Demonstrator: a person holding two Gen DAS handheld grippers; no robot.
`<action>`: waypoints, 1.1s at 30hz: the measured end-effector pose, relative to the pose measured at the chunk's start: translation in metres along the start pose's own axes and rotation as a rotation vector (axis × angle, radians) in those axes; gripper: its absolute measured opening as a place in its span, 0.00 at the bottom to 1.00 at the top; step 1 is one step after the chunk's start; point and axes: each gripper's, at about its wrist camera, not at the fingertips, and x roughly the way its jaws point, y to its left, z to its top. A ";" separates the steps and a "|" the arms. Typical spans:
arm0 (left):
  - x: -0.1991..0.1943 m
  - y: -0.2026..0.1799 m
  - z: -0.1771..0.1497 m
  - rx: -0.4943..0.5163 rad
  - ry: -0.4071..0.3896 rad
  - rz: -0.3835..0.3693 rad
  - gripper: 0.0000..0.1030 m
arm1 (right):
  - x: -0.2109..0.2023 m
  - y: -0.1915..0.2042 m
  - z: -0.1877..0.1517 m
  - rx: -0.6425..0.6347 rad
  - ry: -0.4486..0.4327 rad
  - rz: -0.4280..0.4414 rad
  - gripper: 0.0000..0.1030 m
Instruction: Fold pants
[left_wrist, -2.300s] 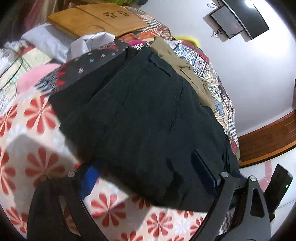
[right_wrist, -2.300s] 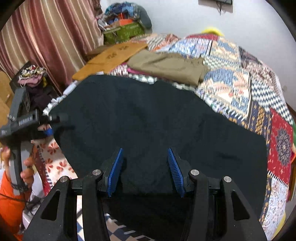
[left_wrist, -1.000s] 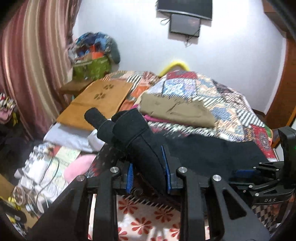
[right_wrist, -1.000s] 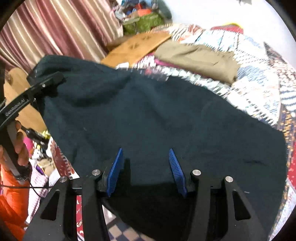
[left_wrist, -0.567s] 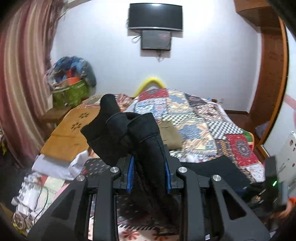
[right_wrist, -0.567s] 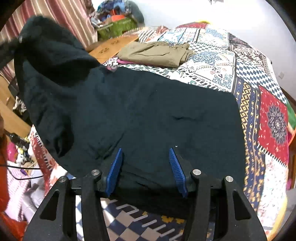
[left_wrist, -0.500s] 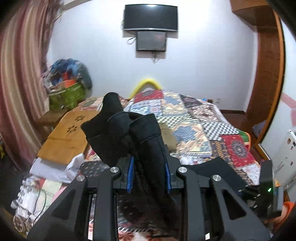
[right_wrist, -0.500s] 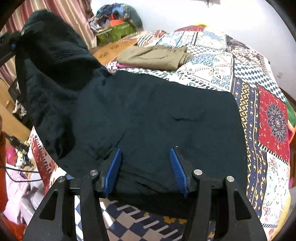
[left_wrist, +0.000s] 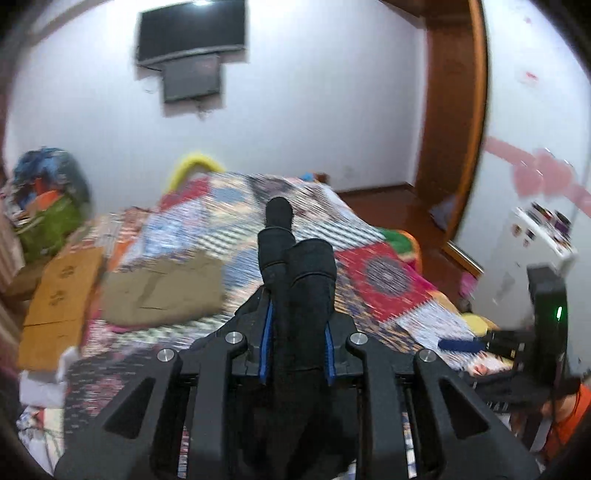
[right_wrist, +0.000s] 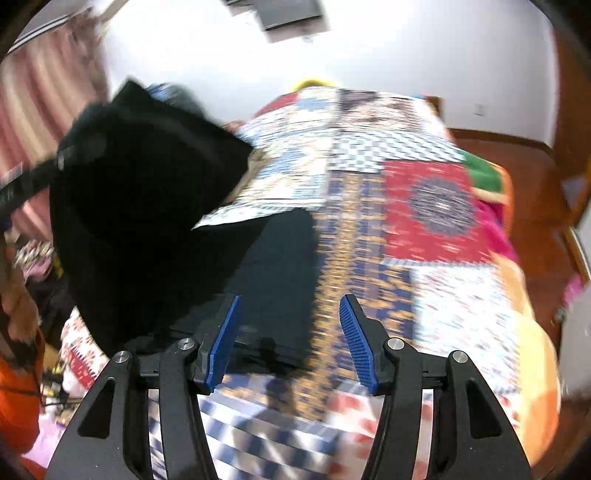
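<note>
The black pants (right_wrist: 147, 221) lie partly on the patchwork bed. My left gripper (left_wrist: 297, 339) is shut on a bunched end of the pants (left_wrist: 299, 280) and holds it up above the bed. In the right wrist view that lifted end hangs at the upper left, with the rest of the cloth (right_wrist: 273, 273) flat on the bed in front of my right gripper (right_wrist: 290, 343). The right gripper is open and empty, just at the cloth's near edge. It also shows in the left wrist view (left_wrist: 480, 345) at the right. Both views are motion-blurred.
Folded olive-brown pants (left_wrist: 159, 291) lie on the patchwork quilt (right_wrist: 436, 206). A tan board (left_wrist: 59, 295) lies at the bed's left side. A striped curtain (right_wrist: 44, 103) hangs at the left. A TV (left_wrist: 190, 31) is on the far wall and a wooden door frame (left_wrist: 450, 122) at the right.
My left gripper has carried the gripped pants end up and to the right over the bed. The right gripper has swung right, so the flat cloth now lies to its left.
</note>
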 end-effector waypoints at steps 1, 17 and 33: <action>0.012 -0.011 -0.004 0.010 0.030 -0.030 0.21 | -0.004 -0.010 -0.002 0.027 -0.004 -0.011 0.50; 0.083 -0.075 -0.090 0.103 0.328 -0.180 0.33 | -0.024 -0.040 -0.017 0.126 -0.027 -0.007 0.50; 0.025 0.034 -0.035 -0.094 0.161 0.021 0.77 | -0.020 0.008 0.005 -0.007 -0.058 0.049 0.51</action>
